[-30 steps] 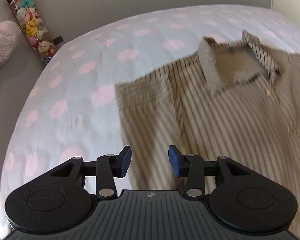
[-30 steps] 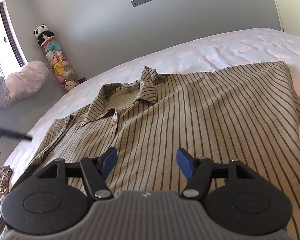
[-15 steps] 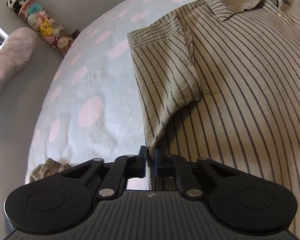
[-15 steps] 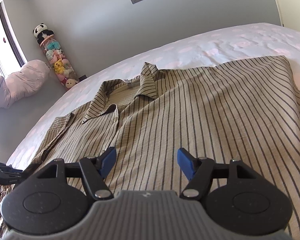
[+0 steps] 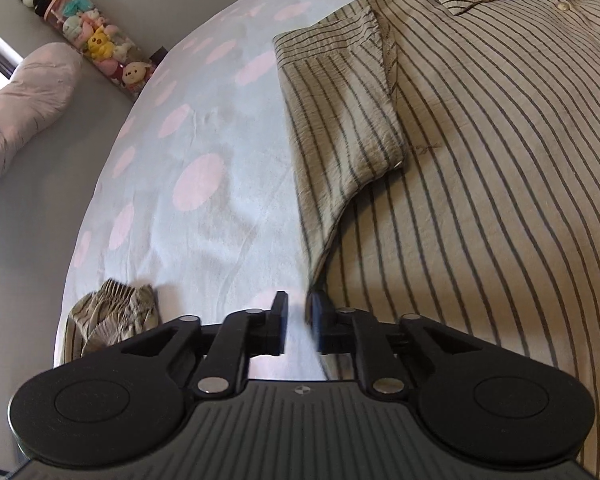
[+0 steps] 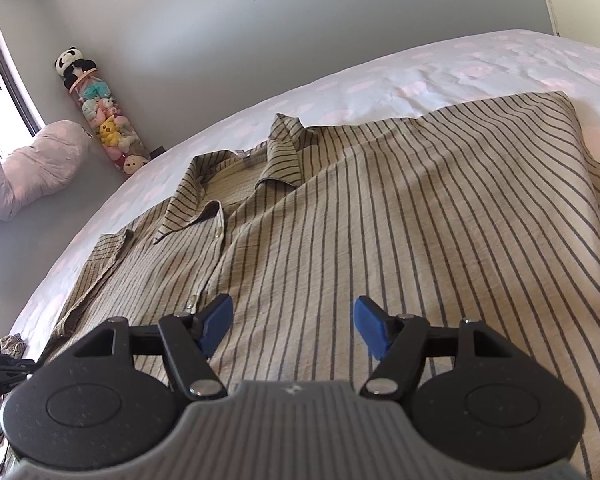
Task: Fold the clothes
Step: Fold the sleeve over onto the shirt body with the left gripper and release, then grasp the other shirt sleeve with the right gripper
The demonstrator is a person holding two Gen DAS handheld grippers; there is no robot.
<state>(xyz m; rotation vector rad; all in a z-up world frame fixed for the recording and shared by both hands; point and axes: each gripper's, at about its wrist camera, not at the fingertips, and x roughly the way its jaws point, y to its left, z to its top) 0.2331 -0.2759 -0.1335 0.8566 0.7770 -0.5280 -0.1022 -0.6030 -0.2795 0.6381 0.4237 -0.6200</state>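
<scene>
Striped shirt [image 6: 380, 216] lies flat, collar toward upper left, filling the middle of the right wrist view on the pink-dotted bedsheet [image 5: 188, 128]; in the left wrist view it fills the right half, short sleeve folded inward over the body. Left gripper [image 5: 297, 322] sits low centre at the shirt's side edge, jaws narrowly parted and opening, only sheet visible between them. Right gripper [image 6: 292, 326] hangs released over the shirt front, bottom centre, grasping nothing.

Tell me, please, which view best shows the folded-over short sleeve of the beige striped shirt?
The left wrist view: the folded-over short sleeve lies large and sharp, hem and seam visible. The right wrist view shows it only small and edge-on, far left.
</scene>
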